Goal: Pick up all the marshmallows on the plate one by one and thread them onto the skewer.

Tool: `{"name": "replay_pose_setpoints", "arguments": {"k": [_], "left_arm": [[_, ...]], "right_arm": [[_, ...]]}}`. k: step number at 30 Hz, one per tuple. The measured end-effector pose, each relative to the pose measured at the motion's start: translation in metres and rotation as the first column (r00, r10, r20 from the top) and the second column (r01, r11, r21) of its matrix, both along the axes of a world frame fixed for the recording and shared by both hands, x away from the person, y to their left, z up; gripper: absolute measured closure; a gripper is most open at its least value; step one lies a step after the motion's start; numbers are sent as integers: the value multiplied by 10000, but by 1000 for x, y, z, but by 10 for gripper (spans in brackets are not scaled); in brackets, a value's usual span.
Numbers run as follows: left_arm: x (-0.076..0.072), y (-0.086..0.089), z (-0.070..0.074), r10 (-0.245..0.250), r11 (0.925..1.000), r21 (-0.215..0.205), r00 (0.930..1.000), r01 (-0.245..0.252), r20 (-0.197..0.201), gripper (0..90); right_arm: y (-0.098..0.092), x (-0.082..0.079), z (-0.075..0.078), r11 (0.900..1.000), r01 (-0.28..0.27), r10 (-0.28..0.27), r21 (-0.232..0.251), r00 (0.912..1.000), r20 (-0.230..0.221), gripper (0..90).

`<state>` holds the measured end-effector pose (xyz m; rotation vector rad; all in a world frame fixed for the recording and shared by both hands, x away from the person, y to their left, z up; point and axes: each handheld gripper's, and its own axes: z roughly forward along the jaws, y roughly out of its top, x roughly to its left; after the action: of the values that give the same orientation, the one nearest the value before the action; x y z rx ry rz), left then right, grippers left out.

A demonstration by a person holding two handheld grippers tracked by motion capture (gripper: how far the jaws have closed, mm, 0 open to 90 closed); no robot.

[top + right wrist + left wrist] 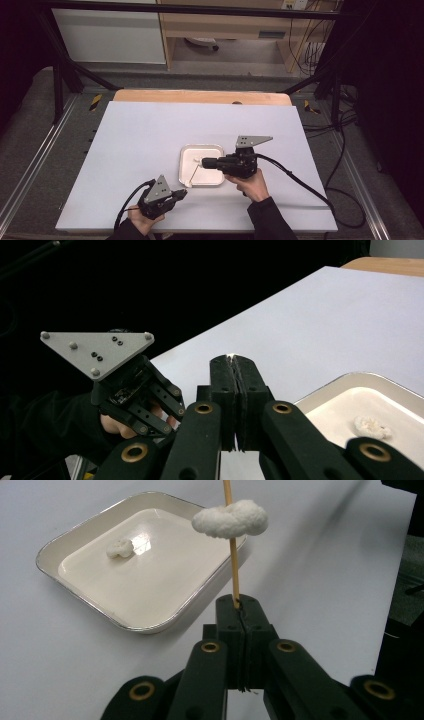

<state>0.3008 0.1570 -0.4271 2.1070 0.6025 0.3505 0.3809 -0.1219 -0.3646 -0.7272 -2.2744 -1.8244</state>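
My left gripper [183,193], at the table's near edge, is shut on the bottom of a thin wooden skewer [233,565]. A white puffed piece [231,518] is threaded on the skewer, which slants up over the near left corner of a small white tray [202,146]. A second white piece [120,547] lies loose in the tray. My right gripper [204,161] points left above the tray with its jaws pressed together. A sliver of white shows at its tips [231,357]; I cannot tell what it is.
The tray sits right of centre on a pale sheet [150,135] that covers the table. A wooden strip [200,96] runs along the far edge. Black frame bars [65,70] and cables [310,190] border the table.
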Motion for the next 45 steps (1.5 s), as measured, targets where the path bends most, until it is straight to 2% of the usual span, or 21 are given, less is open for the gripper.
{"name": "replay_pose_setpoints", "arguments": {"k": [6, 16, 22, 25, 33, 37, 42, 45], "left_arm": [[0, 0, 1, 22, 10000, 95, 10000, -22, 28, 890], [-1, 1, 2, 121, 9999, 9, 9997, -121, 211, 889], [2, 2, -1, 190, 9996, -190, 9997, -192, -140, 889], [4, 4, -1, 262, 9993, -275, 9996, -265, -103, 890], [3, 5, 0, 213, 9992, -331, 9997, -209, 122, 889], [2, 5, 1, 138, 9996, -252, 9996, -132, 253, 889], [-1, 3, 2, -40, 9998, 197, 9985, 29, 544, 890], [-1, 2, 1, -162, 9996, 250, 9986, 149, 508, 890]], "right_arm": [[1, -1, -2, 10000, -30, 30, -63, 10000, 23, 896], [2, -2, -3, 9999, -54, 55, -147, 9999, 89, 900], [1, -2, -3, 9996, 94, -89, -273, 9997, 214, 899], [-1, -4, -1, 9990, 146, -130, -412, 9992, 390, 899], [-7, -5, 7, 9989, 301, -281, -349, 9981, 547, 900], [-8, -5, 8, 9990, 383, -369, -236, 9977, 574, 900], [-9, -5, 10, 9993, 351, -344, -114, 9978, 561, 900], [-8, -5, 9, 9996, 251, -244, -134, 9983, 521, 892]]}}
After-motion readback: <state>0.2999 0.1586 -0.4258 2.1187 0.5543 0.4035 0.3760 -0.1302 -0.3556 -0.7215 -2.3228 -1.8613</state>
